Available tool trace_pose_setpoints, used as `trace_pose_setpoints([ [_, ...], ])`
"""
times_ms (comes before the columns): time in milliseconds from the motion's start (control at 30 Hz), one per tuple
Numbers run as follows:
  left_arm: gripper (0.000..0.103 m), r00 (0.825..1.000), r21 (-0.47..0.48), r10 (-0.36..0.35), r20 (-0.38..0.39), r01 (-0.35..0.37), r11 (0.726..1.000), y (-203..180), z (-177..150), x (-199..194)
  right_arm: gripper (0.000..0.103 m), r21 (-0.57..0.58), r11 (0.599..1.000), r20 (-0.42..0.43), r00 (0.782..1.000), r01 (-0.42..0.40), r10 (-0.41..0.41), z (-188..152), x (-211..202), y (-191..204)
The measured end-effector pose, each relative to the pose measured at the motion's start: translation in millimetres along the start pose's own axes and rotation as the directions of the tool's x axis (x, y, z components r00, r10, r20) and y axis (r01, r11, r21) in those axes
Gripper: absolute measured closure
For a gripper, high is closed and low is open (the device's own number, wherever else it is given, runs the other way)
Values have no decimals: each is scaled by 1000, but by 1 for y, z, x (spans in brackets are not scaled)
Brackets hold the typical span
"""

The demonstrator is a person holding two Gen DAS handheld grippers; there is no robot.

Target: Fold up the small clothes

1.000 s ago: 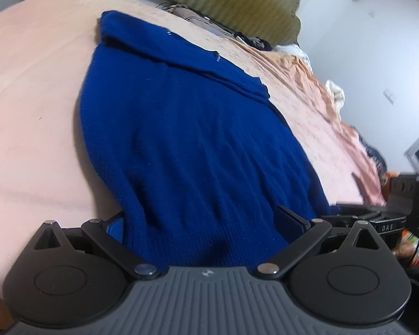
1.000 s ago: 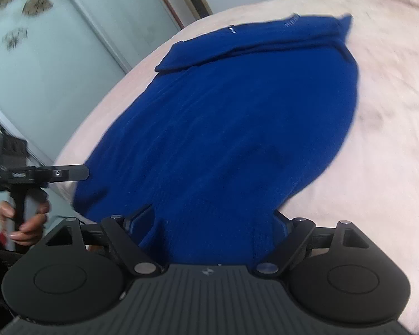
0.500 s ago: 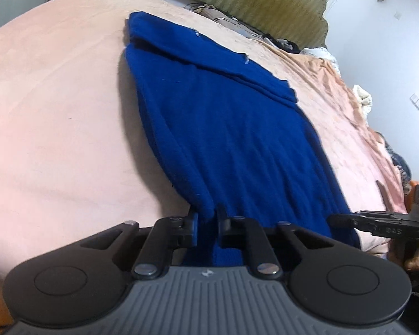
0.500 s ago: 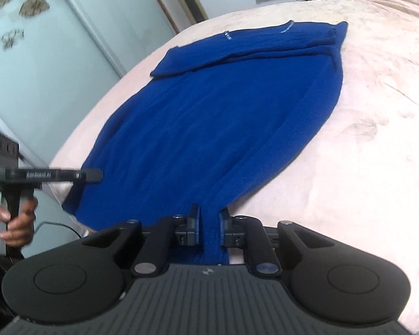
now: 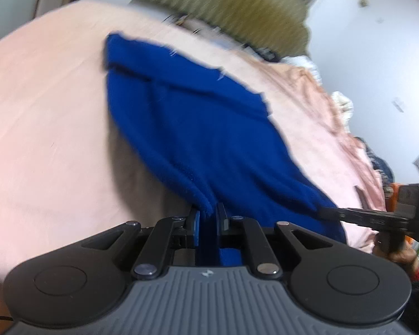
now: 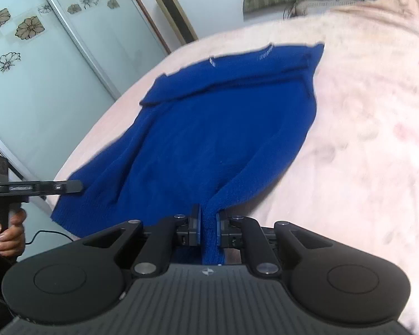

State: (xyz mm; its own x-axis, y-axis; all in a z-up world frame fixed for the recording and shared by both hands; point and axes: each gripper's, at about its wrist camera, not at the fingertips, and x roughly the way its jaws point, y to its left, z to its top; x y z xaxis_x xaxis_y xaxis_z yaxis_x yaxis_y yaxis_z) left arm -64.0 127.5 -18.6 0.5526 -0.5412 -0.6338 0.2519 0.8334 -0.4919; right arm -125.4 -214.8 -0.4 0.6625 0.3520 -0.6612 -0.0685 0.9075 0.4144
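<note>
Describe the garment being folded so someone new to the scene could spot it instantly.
Start at the wide peach-pink bedspread that fills both views. Spread flat on it is the blue knit sweater, its near hem pinched at two corners by the left tongs and right tongs. It is the only deep blue thing on the pale bed.

A deep blue knit sweater [image 5: 198, 128] lies spread on a pink bed, filling the middle of both views. Its far end, toward the top of the frames, is folded over into a flat band across its width. Its near hem is lifted off the bed at both corners, each pinched into a narrow vertical ridge at the lower centre of its frame, so the cloth slopes up from the bed.
</note>
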Motion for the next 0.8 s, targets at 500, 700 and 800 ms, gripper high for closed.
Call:
trace_pose_setpoints([
  [500,93,987,25,22,160,-26,999,-19,70,-2,90,-46,999,134,990,-29,35,63,-12,6],
  [700,93,980,18,61,191,-65,998,-23,109,9,90,-36,999,191,982,-9,16,102,0,-5],
  [800,93,972,15,92,217,-98,995,-22,128,16,89,0,1000,214,977,-15,15,121,11,-16],
])
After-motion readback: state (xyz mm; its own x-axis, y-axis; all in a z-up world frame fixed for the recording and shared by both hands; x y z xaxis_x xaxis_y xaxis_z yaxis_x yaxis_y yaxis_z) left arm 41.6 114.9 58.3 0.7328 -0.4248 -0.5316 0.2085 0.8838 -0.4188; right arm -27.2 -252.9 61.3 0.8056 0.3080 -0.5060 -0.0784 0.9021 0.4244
